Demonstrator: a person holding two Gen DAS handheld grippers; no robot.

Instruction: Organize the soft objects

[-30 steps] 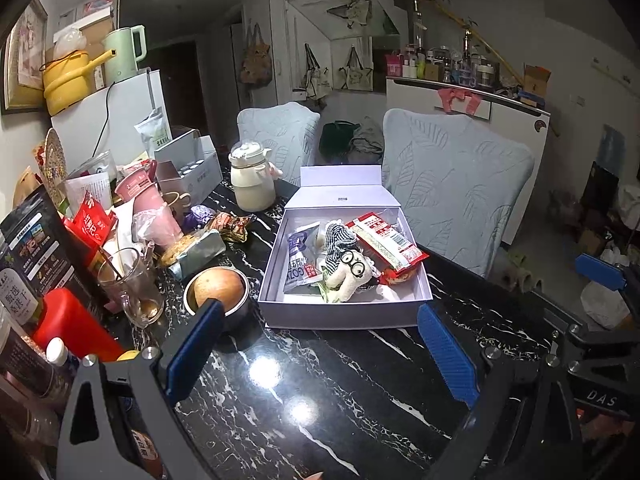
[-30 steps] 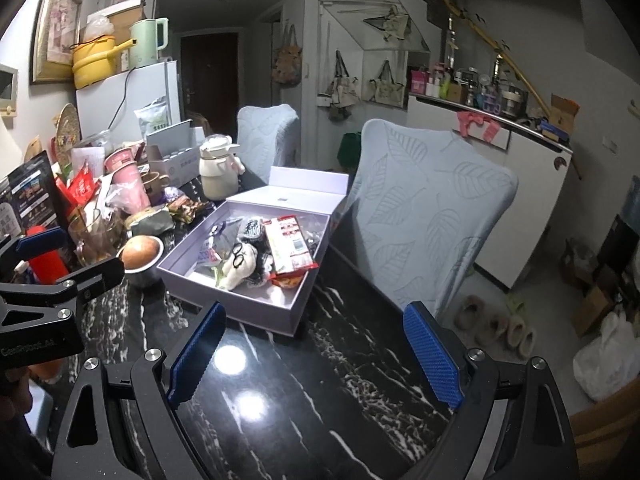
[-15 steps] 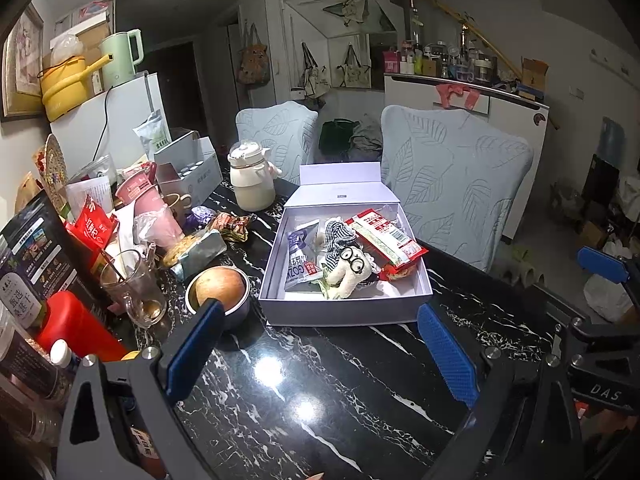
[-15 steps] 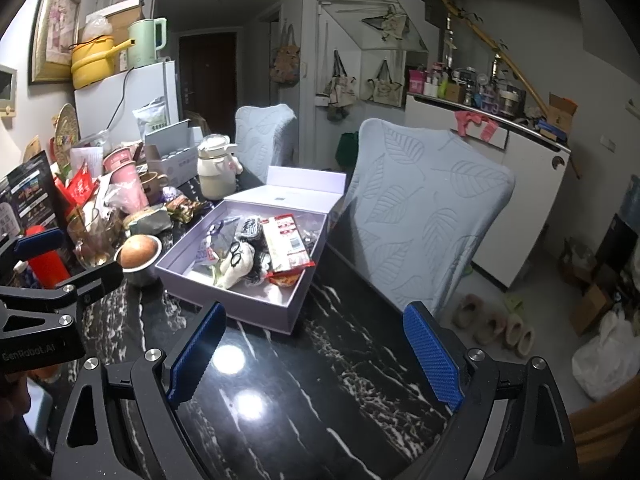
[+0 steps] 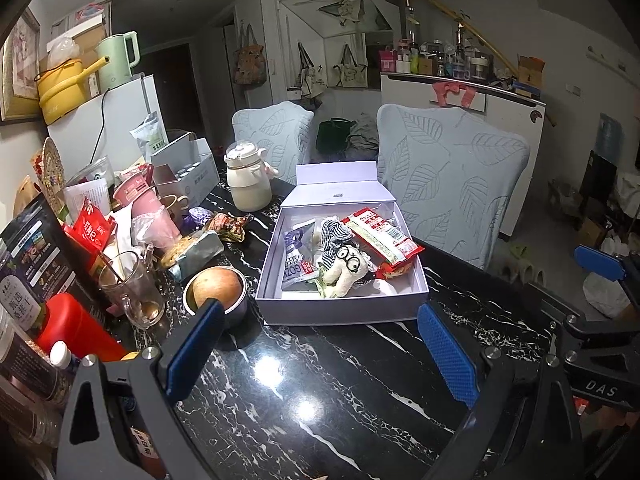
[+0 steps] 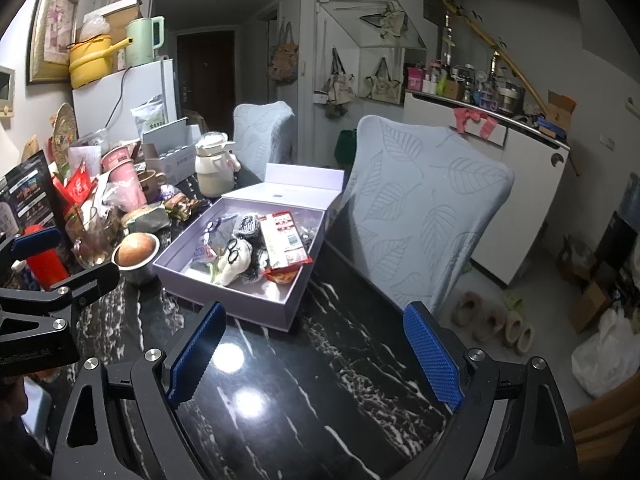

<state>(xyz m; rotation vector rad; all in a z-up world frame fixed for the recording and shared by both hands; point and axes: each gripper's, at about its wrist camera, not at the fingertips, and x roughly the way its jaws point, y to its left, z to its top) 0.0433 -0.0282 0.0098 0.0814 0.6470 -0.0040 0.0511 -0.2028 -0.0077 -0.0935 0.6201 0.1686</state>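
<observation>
The white plush toy (image 5: pixel 345 270) lies on top of other things in the box (image 5: pixel 340 312), so its lower part and what is under it are hidden. A striped cloth (image 5: pixel 334 232) is partly tucked behind the toy. The words on the red snack pack (image 5: pixel 382 240) and the purple pack (image 5: pixel 294 258) are too small to read.

The left gripper (image 5: pixel 322 354) covers part of the metal bowl (image 5: pixel 236 312) with one finger. The fruit (image 5: pixel 216 286) sits deep in the bowl, so its bottom cannot be seen.

In the right wrist view, the left gripper is cut off by the left edge. The jars on the far counter (image 6: pixel 480 106) are too small to tell apart.
</observation>
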